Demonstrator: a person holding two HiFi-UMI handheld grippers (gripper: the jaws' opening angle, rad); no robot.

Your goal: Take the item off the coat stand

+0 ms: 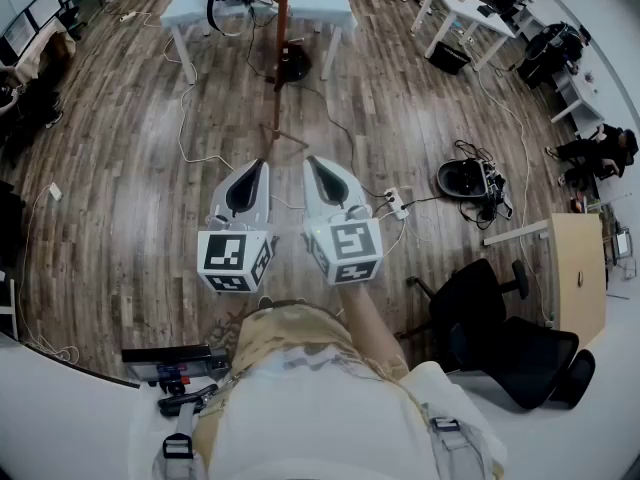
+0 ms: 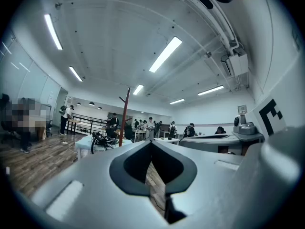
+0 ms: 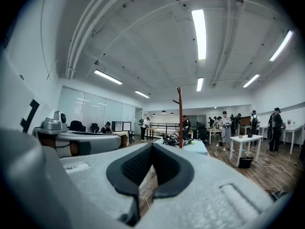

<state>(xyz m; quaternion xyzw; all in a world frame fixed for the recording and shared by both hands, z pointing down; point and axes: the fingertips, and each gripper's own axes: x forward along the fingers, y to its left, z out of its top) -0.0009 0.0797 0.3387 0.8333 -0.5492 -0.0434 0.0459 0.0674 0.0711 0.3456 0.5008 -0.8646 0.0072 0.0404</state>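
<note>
Past the person's shirt (image 1: 300,368), the head view has the left gripper (image 1: 262,163) and right gripper (image 1: 311,160) side by side facing the coat stand (image 1: 279,58), the left gripper view shows its jaws closed on nothing, and the right gripper view shows the same, with any item on the stand too small to tell.

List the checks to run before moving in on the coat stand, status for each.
1. Left gripper jaws open for a grasp: not ok, shut with nothing between them.
2. Right gripper jaws open: not ok, shut and empty.
3. Coat stand located: ok, upright straight ahead, in front of the table.
4. Stand within reach: not ok, a stretch of floor separates it from both grippers.
5. Item on the hooks identified: cannot tell, too small; they look bare.
6. Walkway: not ok, a power strip and cables lie just right of the path.
</note>
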